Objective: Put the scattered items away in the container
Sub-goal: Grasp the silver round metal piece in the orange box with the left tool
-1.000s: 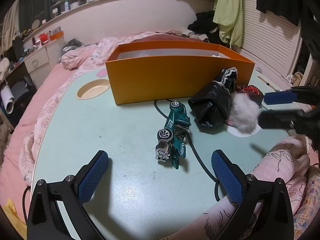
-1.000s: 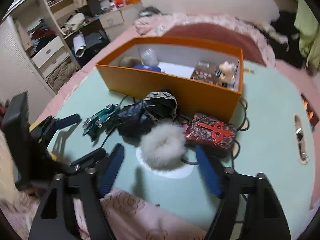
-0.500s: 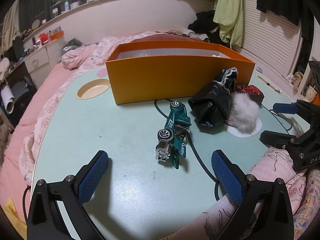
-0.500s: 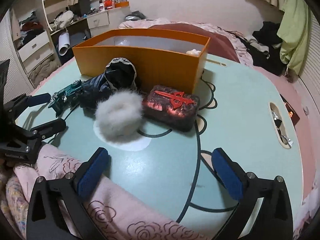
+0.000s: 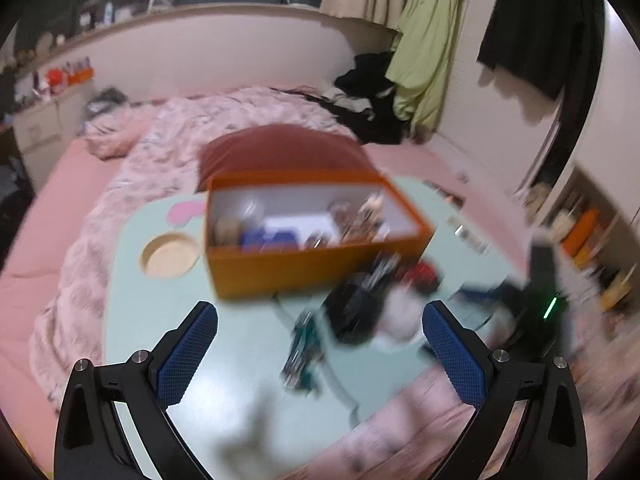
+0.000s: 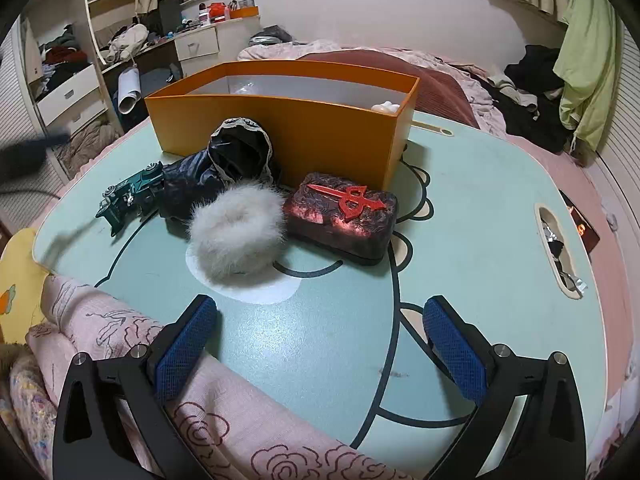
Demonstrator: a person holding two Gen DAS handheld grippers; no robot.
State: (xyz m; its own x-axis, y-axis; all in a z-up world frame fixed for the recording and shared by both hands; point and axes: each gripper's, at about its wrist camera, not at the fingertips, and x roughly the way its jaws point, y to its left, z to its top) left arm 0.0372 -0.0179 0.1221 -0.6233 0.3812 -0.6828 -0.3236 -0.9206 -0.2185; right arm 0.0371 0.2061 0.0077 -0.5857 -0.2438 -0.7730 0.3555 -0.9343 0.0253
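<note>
Fluffy white puff (image 6: 236,234), dark relief box (image 6: 342,216) and green toy car (image 6: 130,196) lie ahead of the right tongs (image 6: 320,340), before the orange container (image 6: 288,120); both tongs released, left tongs (image 5: 320,348) empty too; next: close on one

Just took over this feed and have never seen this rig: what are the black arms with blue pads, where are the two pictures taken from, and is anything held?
Each picture comes from a camera on a hand-held claw, looking along its two blue-padded fingers. The left claw and the right claw are both open and hold nothing. On the pale green table, in front of the orange box, lie a green toy car, a black pouch, a white fur puff and a dark case with a red emblem. The left picture is motion-blurred.
</note>
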